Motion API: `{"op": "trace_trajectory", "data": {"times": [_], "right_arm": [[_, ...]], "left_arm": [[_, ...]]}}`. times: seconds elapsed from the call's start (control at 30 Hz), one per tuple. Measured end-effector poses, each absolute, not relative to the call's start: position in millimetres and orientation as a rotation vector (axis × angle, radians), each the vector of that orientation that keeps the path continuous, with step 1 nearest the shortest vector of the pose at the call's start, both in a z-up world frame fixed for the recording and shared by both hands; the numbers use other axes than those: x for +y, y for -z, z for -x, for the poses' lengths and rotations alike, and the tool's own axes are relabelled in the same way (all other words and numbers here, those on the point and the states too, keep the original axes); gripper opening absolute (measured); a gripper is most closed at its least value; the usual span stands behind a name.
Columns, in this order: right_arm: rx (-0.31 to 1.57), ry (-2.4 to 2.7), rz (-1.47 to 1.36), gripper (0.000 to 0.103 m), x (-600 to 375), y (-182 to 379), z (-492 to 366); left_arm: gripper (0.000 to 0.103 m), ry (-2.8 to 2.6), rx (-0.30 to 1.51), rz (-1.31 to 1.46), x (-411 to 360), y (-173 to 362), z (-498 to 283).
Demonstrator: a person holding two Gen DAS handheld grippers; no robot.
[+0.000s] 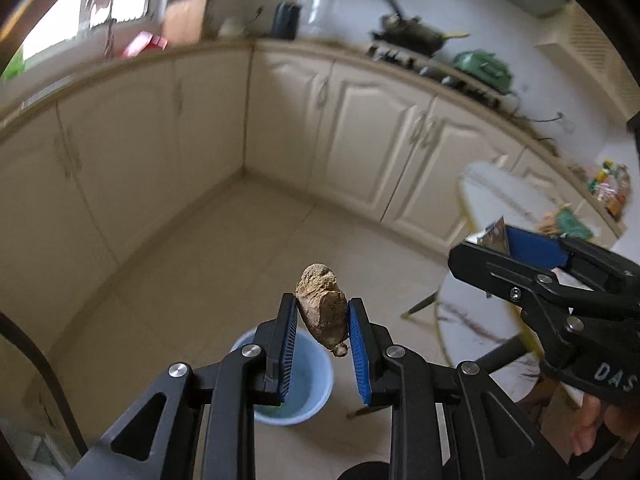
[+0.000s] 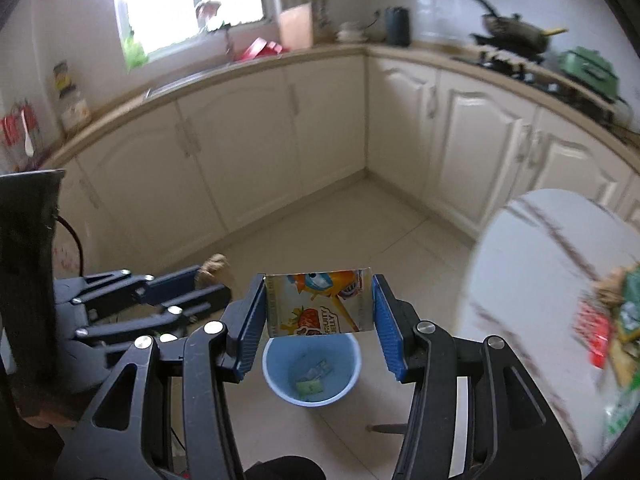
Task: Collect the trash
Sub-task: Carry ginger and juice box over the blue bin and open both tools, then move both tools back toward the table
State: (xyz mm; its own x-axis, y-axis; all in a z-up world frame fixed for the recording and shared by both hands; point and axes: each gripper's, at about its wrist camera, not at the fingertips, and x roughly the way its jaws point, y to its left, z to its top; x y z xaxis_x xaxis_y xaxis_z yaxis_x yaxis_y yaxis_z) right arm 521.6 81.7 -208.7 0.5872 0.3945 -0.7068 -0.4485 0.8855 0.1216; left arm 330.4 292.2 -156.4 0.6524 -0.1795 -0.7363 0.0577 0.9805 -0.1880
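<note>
My left gripper (image 1: 322,322) is clamped on a knobby piece of ginger (image 1: 323,312), pinched between both blue pads (image 1: 286,344), root sticking up past the tips. My right gripper (image 2: 319,312) is clenched on a fruit jelly wrapper (image 2: 320,303), stretched flat between its pads (image 2: 387,330). Blue trash bin (image 2: 312,368) sits on the floor tiles right below and ahead of my right gripper, scraps already inside; below my left gripper too. Left gripper is just beside right, on its left. White marble table (image 2: 532,264) to my right, more wrappers (image 2: 616,320) at its edge. Cabinets (image 2: 248,140) ahead.
</note>
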Motion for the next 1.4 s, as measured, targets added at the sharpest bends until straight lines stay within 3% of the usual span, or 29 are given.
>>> {"op": "trace_trajectory", "data": {"times": [0.43, 0.57, 0.83, 0.97, 1.03, 1.3, 1.4], "right_arm": [[1.017, -0.482, 0.152, 0.048, 140.6, 325.6, -580.2], [1.072, -0.483, 0.1, 0.048, 135.8, 346.8, -595.1], [1.141, -0.5, 0.033, 0.05, 130.9, 369.1, -612.9], [1.134, -0.515, 0.025, 0.063, 134.6, 367.2, -613.6], [1.119, -0.515, 0.029, 0.075, 138.0, 361.7, -610.5], [0.975, -0.513, 0.028, 0.078, 131.1, 291.1, -579.6], [0.879, -0.478, 0.016, 0.086, 112.1, 251.2, -557.9]], "left_arm": [[0.025, 0.092, 1.043, 0.196, 349.2, 233.2, -360.8], [0.048, 0.075, 1.065, 0.187, 354.2, 245.0, -382.3], [0.054, -0.009, 1.109, 0.201, 373.3, 252.7, -395.7], [0.054, -0.045, 1.095, 0.201, 374.0, 241.6, -389.6], [0.054, -0.061, 1.08, 0.191, 369.9, 232.1, -384.2], [0.054, -0.083, 0.906, 0.154, 337.6, 159.4, -343.8], [0.058, -0.065, 0.806, 0.126, 316.9, 120.2, -318.1]]}}
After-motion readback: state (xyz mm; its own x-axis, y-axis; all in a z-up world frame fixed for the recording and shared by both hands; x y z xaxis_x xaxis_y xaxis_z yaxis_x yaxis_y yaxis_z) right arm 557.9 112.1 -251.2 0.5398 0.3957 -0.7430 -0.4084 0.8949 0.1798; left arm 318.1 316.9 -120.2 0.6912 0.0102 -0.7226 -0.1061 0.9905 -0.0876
